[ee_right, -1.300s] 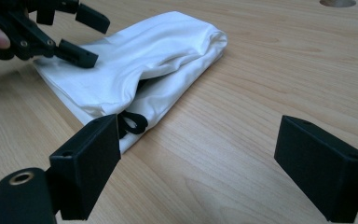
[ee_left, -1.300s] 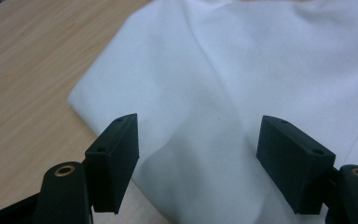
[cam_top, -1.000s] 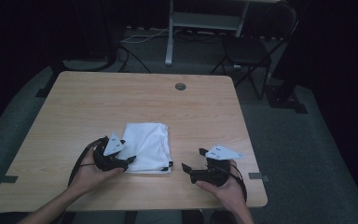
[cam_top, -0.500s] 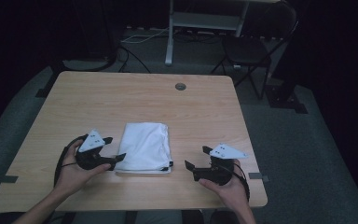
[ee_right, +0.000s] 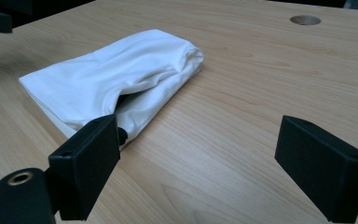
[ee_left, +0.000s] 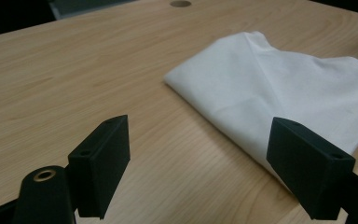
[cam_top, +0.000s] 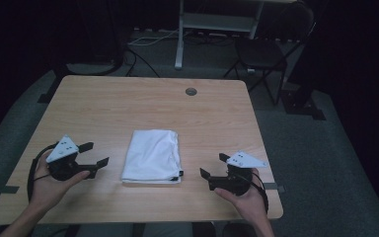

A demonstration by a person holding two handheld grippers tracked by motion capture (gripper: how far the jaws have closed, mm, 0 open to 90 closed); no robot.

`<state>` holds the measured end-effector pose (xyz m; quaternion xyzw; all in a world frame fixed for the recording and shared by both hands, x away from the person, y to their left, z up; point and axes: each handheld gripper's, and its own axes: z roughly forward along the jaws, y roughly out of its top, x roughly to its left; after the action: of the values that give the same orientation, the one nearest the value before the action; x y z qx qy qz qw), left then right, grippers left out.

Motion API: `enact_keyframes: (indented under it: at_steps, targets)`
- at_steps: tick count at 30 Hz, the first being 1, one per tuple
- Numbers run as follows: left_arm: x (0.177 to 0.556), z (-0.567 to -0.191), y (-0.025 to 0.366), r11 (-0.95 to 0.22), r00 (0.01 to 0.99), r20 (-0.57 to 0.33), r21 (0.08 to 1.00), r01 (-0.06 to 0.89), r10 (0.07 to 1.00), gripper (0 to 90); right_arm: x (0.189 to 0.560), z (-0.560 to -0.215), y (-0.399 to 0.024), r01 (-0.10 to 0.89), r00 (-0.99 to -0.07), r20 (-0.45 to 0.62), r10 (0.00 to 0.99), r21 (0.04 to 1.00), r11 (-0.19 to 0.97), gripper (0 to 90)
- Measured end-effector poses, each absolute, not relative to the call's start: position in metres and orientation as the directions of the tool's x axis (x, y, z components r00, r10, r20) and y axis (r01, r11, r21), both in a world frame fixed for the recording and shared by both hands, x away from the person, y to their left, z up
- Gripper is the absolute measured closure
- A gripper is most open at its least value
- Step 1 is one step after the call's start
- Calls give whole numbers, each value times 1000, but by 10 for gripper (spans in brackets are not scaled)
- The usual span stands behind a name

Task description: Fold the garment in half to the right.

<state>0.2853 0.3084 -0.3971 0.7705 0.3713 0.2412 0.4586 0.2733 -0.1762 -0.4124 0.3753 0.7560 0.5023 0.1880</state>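
Observation:
A folded white cloth (cam_top: 153, 155) lies flat on the wooden table (cam_top: 128, 106), near its front edge. My left gripper (cam_top: 94, 154) sits to the cloth's left, clear of it, its jaws open and bare after widening in the last second. In the left gripper view the cloth (ee_left: 289, 93) spreads ahead and to the right of the left gripper (ee_left: 214, 170). My right gripper (cam_top: 213, 166) rests to the cloth's right, open and empty. In the right gripper view the cloth (ee_right: 116, 79) lies ahead to the left of the right gripper (ee_right: 200, 172), with its folded edge by the left jaw.
A round cable hole (cam_top: 191, 91) sits near the table's far edge. Beyond the table stand a dark folding chair (cam_top: 266, 49) and a pale metal stand (cam_top: 180, 34). Bare wood surrounds the cloth on every side.
My left gripper has slid leftward off the cloth's near left edge and now stands apart from it, jaws wide. The cloth and my right gripper have stayed put.

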Motion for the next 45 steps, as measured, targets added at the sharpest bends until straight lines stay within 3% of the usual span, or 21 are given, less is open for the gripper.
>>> enact_keyframes:
  at_steps: [23,45]
  targets:
    - [265,-392,371,-214,495,9,908,359,869,209,266,-408,-207,379,-581,92,809,910,169,130]
    - [253,-413,401,-149,421,-35,906,396,906,209,258,-416,-231,390,-521,93,849,910,140,130]
